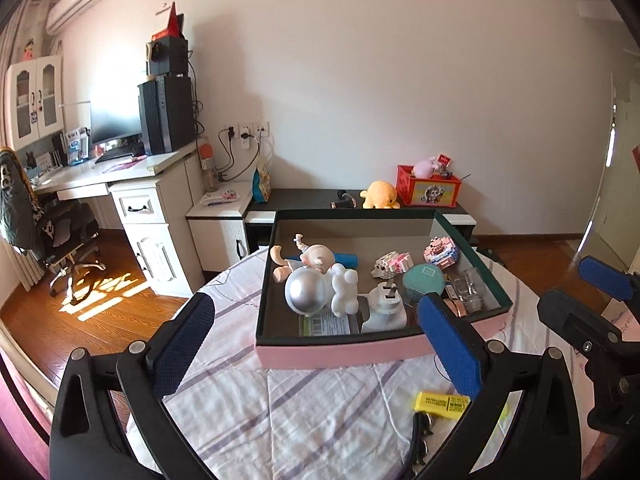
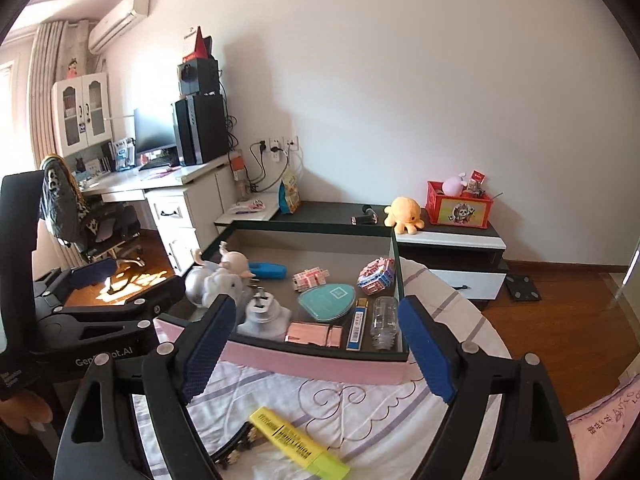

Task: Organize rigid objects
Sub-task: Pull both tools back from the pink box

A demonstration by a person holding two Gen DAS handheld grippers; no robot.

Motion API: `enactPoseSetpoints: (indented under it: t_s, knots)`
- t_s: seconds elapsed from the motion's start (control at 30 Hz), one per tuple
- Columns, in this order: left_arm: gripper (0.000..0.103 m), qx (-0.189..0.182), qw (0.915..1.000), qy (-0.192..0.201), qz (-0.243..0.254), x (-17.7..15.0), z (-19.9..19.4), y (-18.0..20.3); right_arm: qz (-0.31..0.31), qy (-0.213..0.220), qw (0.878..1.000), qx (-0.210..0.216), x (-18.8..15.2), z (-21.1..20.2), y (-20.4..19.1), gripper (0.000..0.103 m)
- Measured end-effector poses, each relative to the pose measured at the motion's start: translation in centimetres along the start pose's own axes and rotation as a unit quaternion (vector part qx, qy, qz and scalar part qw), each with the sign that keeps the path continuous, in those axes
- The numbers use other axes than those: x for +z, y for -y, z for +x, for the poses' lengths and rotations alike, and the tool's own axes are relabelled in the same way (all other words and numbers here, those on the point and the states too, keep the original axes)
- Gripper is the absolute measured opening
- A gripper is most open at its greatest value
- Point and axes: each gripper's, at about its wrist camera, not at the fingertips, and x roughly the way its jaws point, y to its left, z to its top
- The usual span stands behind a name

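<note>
Right wrist view: right gripper [image 2: 320, 344] gapes wide, empty, as does left gripper [image 1: 316, 344]. A yellow plastic highlighter [image 2: 298, 444] lies on the striped sheet [image 2: 360, 412] beneath; the pink-walled cardboard box [image 2: 320, 364] of trinkets sits just beyond.

The striped bedsheet [image 2: 360, 412] in front of the pink box [image 2: 320, 364] lies mostly bare, with only a yellow highlighter [image 2: 298, 442] and a dark clip [image 1: 422, 432] near the front edge. Inside the box, the back strip (behind the toys) is bare; the astronaut figure [image 1: 316, 292], plug [image 1: 384, 308] and glass jar [image 2: 386, 322] crowd the front.
</note>
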Motion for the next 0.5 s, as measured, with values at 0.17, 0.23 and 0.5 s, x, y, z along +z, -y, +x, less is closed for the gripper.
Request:
enactPoseSetpoints:
  t_s: [0.17, 0.23, 0.5]
  knots:
    - [0.103, 0.015, 0.999, 0.038, 0.02, -1.9, -7.0, 0.7, -0.007, 0.031, 0.999, 0.004, -1.4, -5.8, -2.5, 0.103]
    - [0.103, 0.033, 0.9976, 0.057, 0.019, -2.7, -9.6, 0.9, -0.01, 0.042, 0.999, 0.001, -2.0, -7.8, -3.3, 0.103]
    - [0.103, 0.038, 0.994, 0.102, 0.003, -4.6, -17.5, 0.8, -0.004, 0.088, 0.996, -0.015, -4.3, -15.2, -4.7, 0.103]
